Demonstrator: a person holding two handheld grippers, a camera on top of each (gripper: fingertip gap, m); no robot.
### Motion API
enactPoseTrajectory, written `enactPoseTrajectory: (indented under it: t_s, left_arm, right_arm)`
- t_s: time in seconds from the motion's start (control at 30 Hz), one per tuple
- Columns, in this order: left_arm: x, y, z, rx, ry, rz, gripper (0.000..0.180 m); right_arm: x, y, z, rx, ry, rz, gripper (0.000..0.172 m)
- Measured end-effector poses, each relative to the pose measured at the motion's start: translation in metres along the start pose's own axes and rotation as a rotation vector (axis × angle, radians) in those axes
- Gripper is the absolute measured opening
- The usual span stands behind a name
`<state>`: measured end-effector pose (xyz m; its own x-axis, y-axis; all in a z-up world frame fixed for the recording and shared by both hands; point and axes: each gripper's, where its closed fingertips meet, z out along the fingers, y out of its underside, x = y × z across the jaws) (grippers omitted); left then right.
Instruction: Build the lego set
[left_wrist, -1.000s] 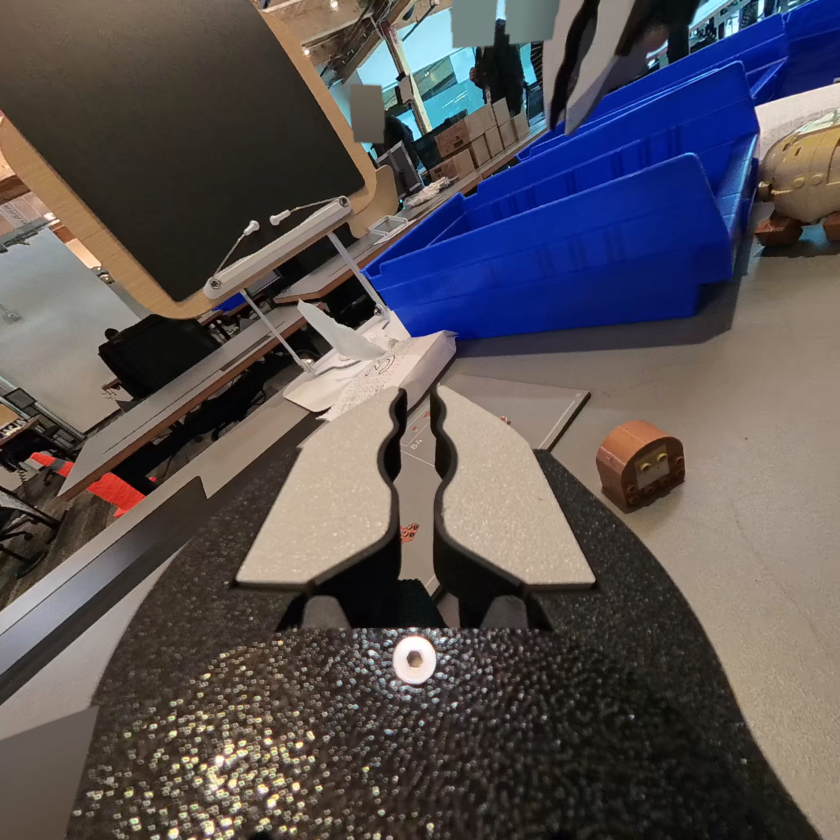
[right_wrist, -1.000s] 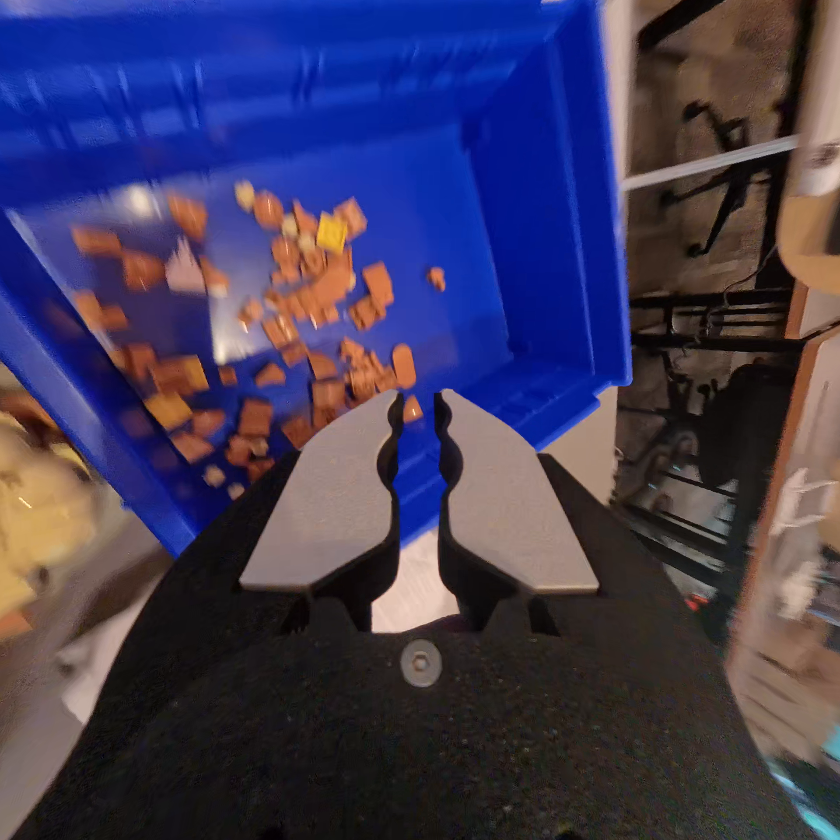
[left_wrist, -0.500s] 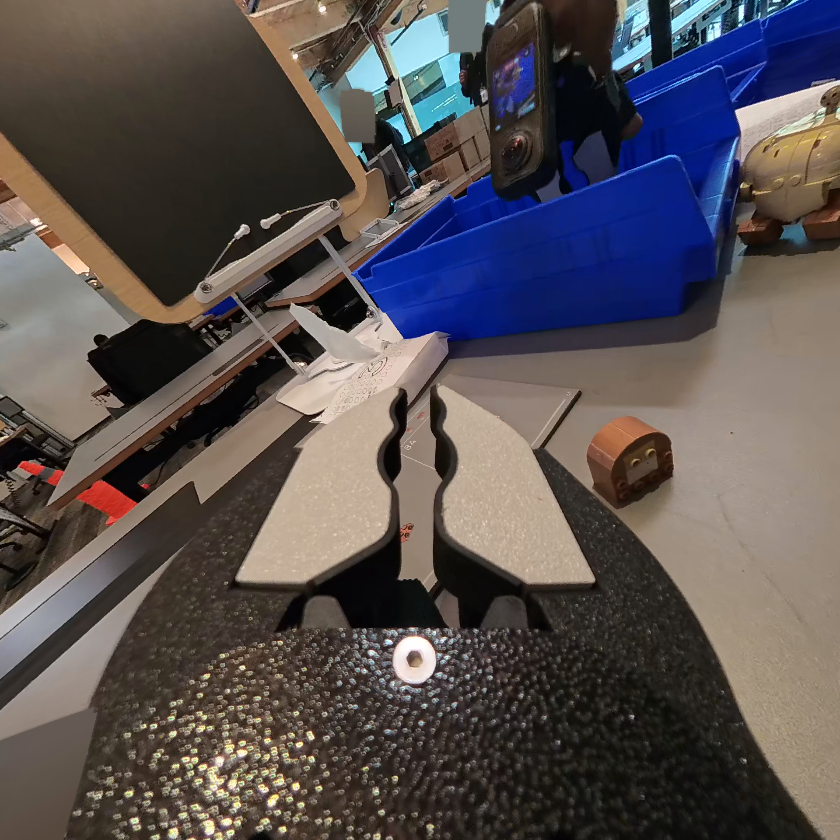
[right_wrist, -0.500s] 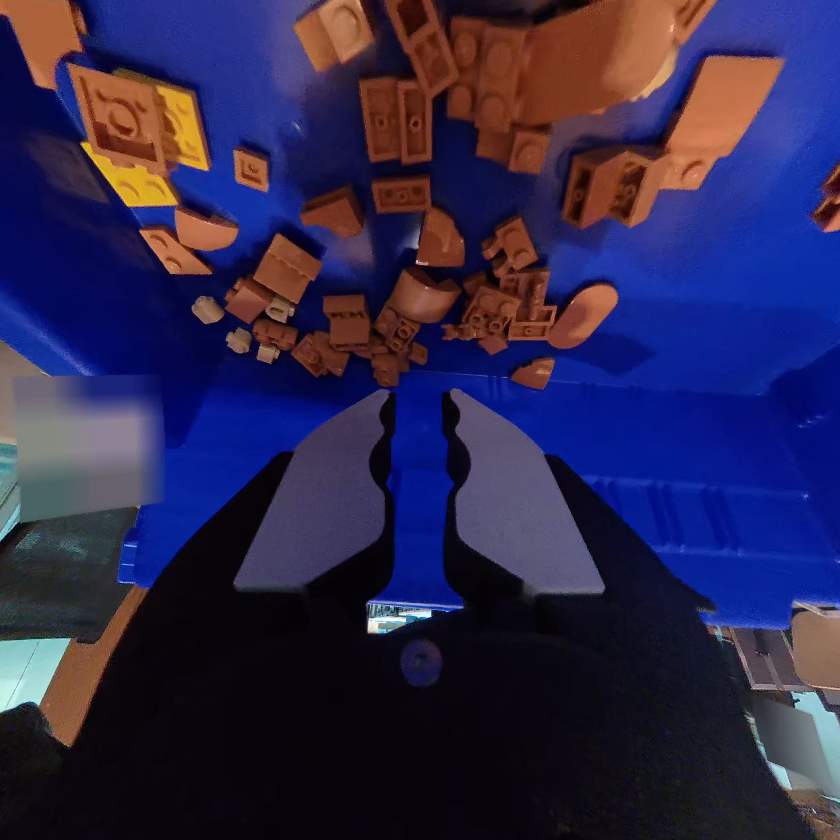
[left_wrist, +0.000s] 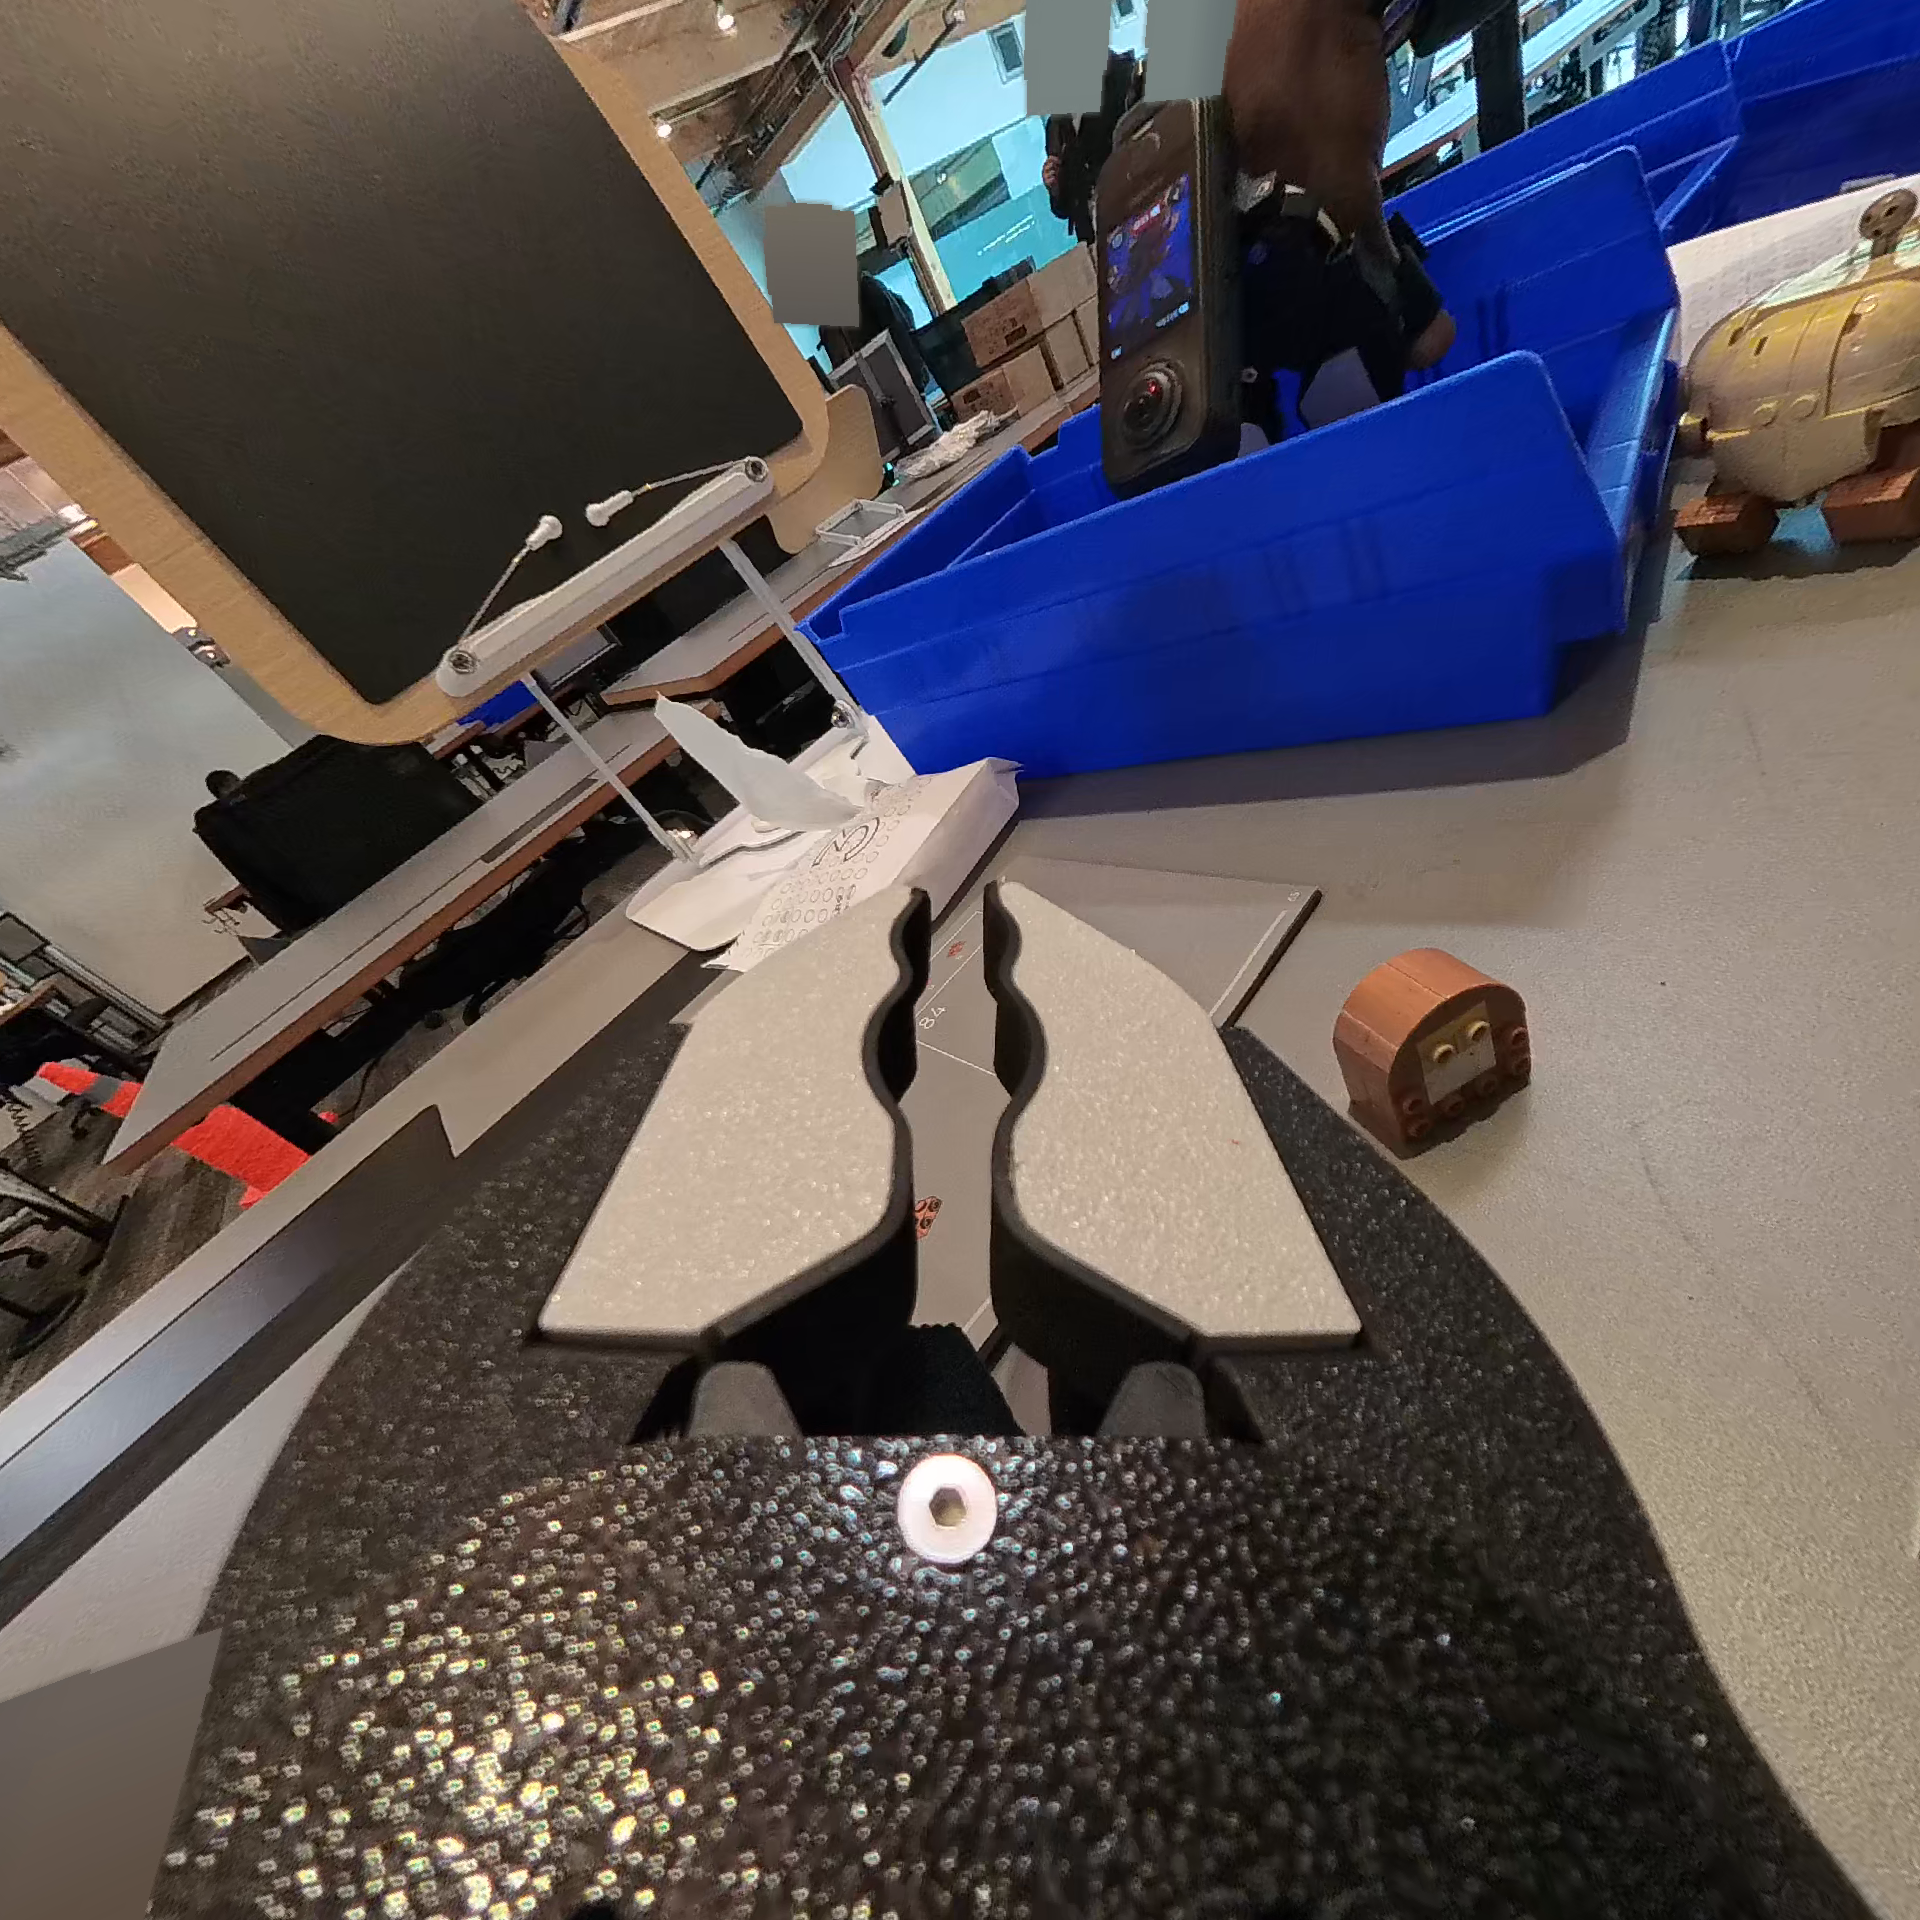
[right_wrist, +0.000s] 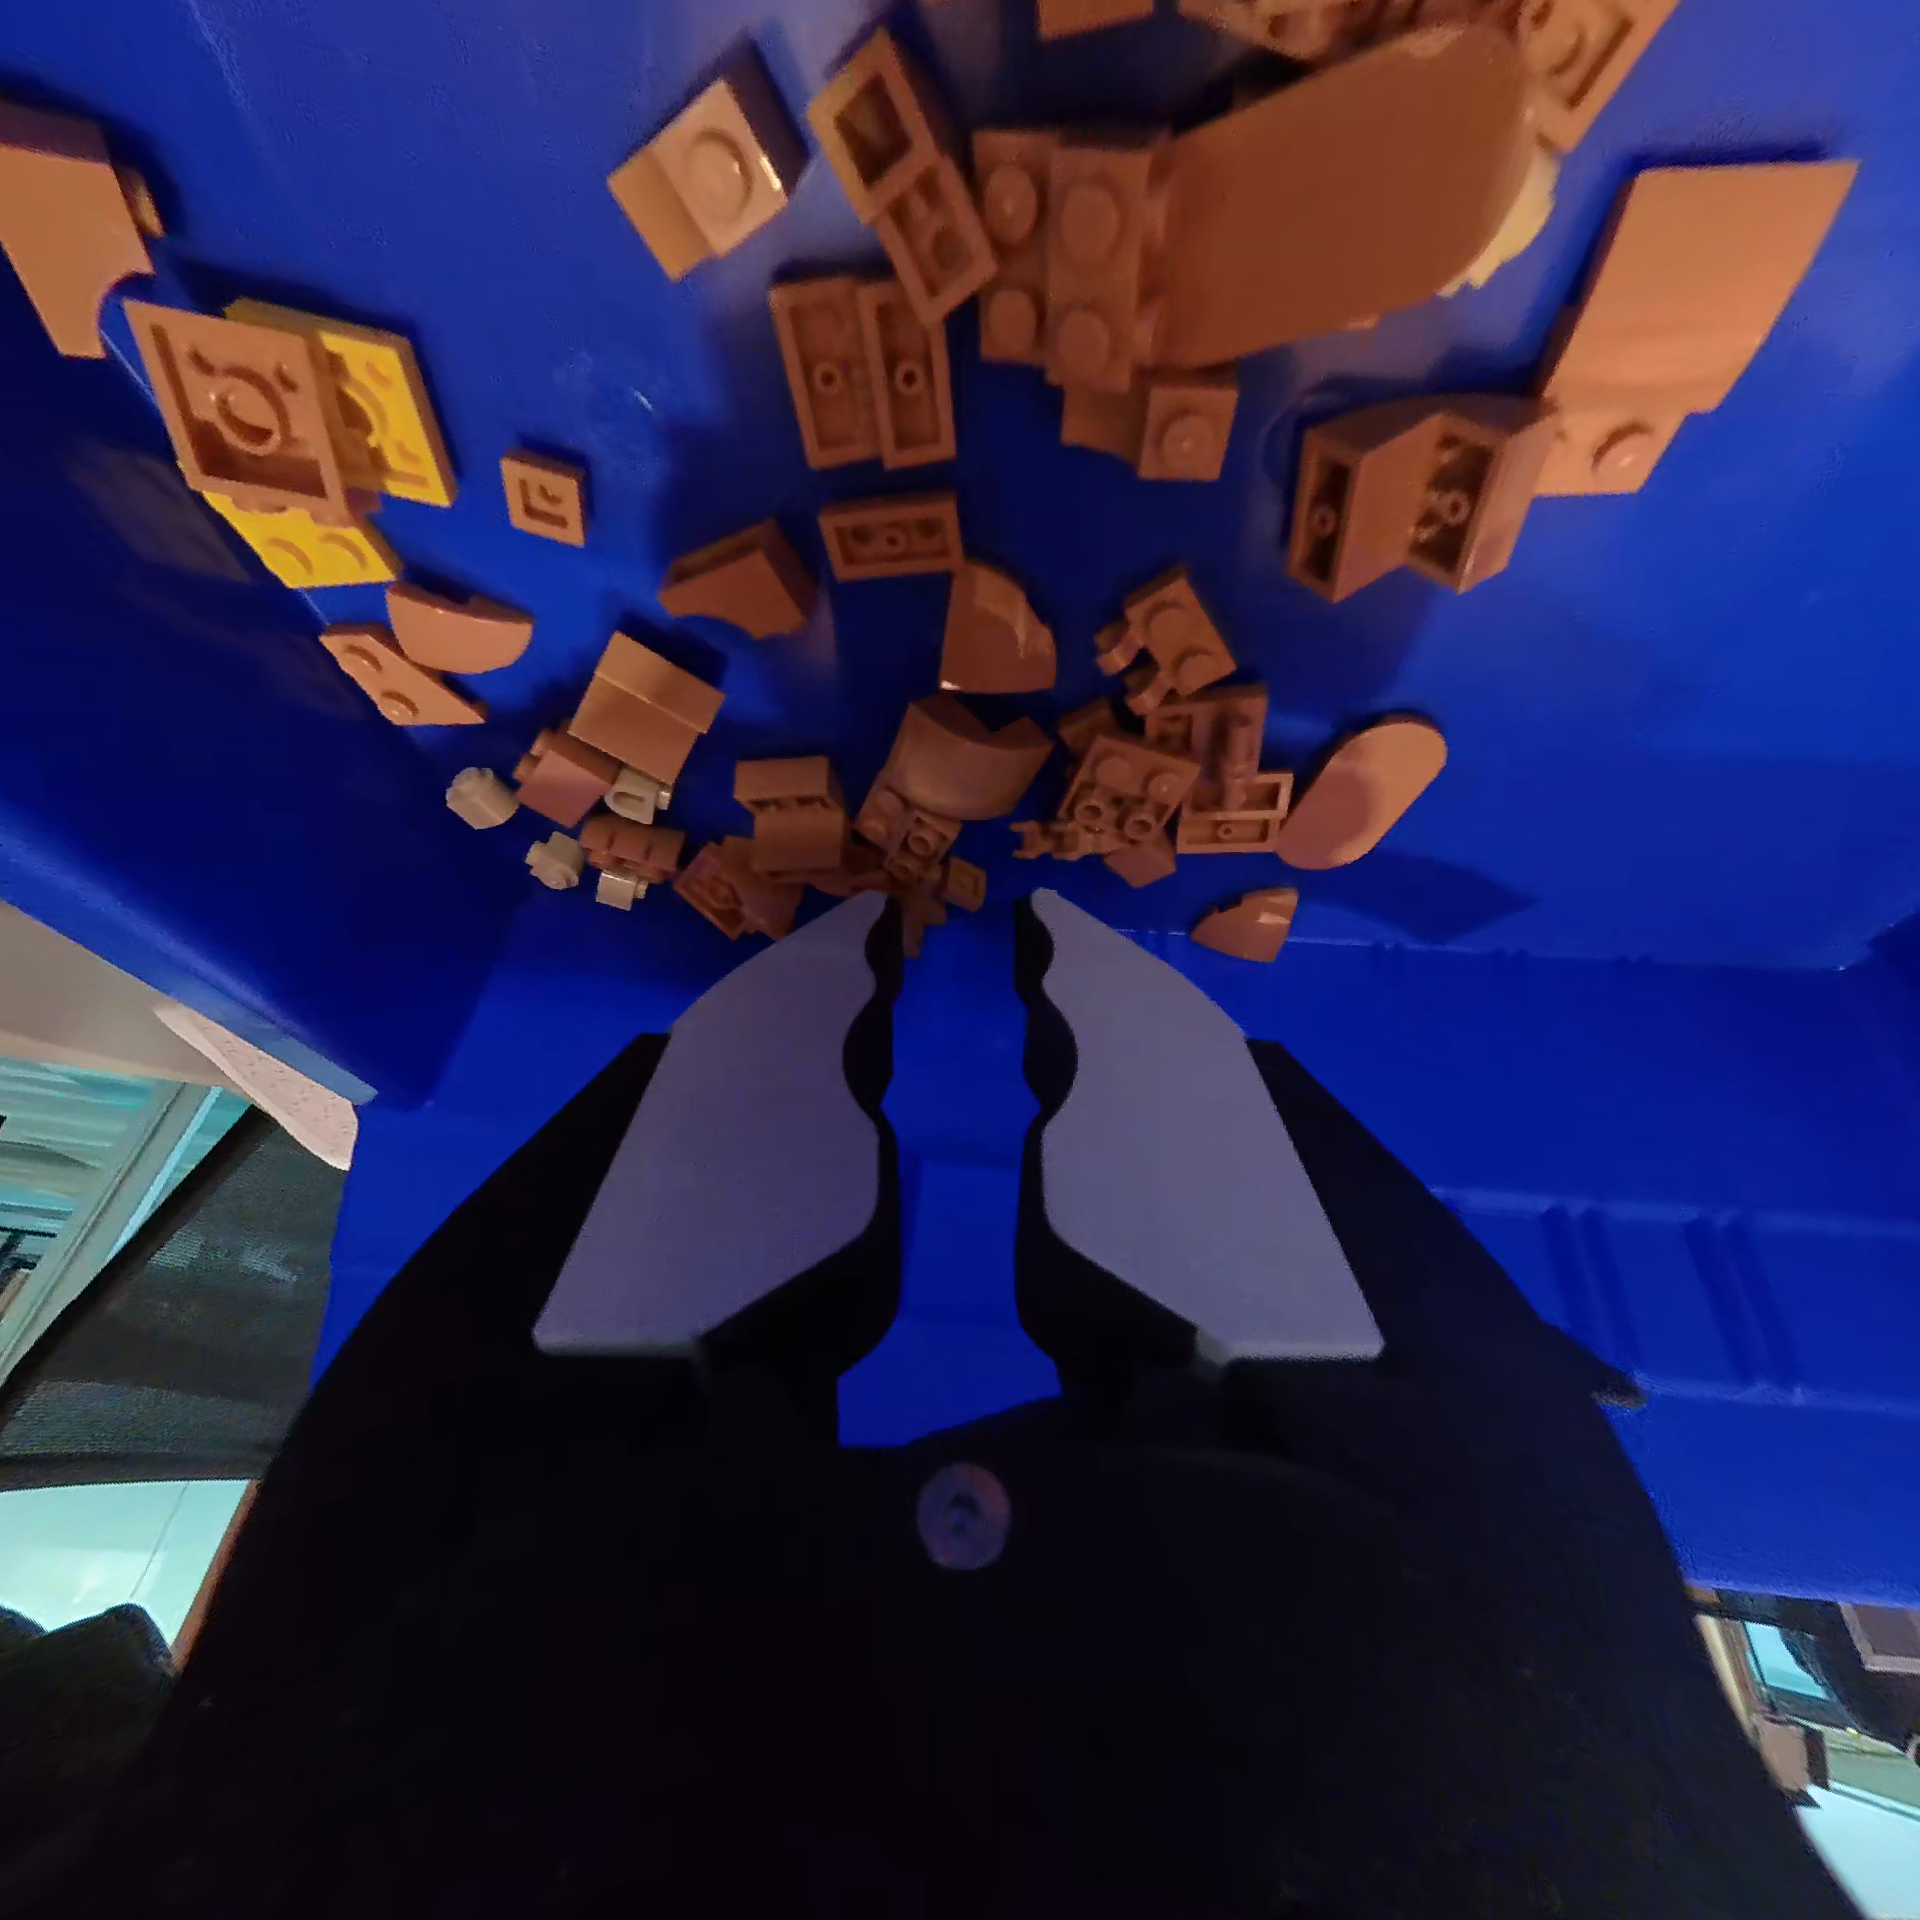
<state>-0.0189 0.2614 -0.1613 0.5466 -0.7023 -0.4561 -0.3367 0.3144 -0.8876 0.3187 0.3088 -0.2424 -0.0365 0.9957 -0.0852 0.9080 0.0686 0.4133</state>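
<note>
two grippers, one over the table, one down in the brick bin

the left gripper (left_wrist: 954, 899) hangs low over the grey table (left_wrist: 1662, 1351), its fingers (left_wrist: 769, 1122) parted by a narrow slot and nothing between them; through the slot shows a dark grey mat (left_wrist: 1153, 935) with thin white lines, lying flat on the table. just beyond the tips, toward the table's left edge, sits a white tissue pack (left_wrist: 894, 842) with a sheet sticking up. off to the right of the fingers, apart from them, a small rounded brown brick build (left_wrist: 1429, 1044) stands on the table. farther back a row of blue bins (left_wrist: 1247, 634) runs along the far side, and near the far right corner rests a tan brick model (left_wrist: 1808, 374) on reddish-brown feet.

the right gripper (right_wrist: 956, 904) is inside one blue bin (right_wrist: 1558, 1091), fingers (right_wrist: 758, 1122) released, a clear gap between them with only blue plastic showing through. a heap of small brown bricks (right_wrist: 935, 790) lies right at the tips; one piece pokes against the left fingertip, but neither pad presses on anything. a smooth brown oval tile (right_wrist: 1361, 795) lies to the right, a yellow plate (right_wrist: 353, 457) toward the bin's left wall, and larger brown pieces spread across the bin floor beyond.
</note>
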Motion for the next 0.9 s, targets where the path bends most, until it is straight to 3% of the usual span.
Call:
enactPoseTrajectory:
  t_s: [0.17,0.33,0.6,0.73,0.9]
  left_arm:
    - [0.000,0.000,0.000,0.000,0.002,-0.002,0.009]
    - [0.000,0.000,-0.001,0.002,0.000,-0.007,0.009]
    - [0.000,0.000,-0.002,0.003,0.003,-0.009,0.009]
    - [0.001,0.000,-0.002,0.000,0.005,-0.006,0.009]
    - [0.001,0.000,-0.002,0.000,0.006,-0.003,0.009]
  right_arm:
    - [0.000,0.000,0.002,-0.009,-0.020,0.038,0.000]
    - [0.002,0.001,0.001,-0.022,-0.012,0.043,0.000]
    - [0.012,0.003,-0.024,0.084,0.078,0.109,0.000]
    - [0.014,0.008,-0.016,0.024,0.093,0.115,0.000]
    - [0.010,0.002,-0.007,0.009,0.028,0.133,0.013]
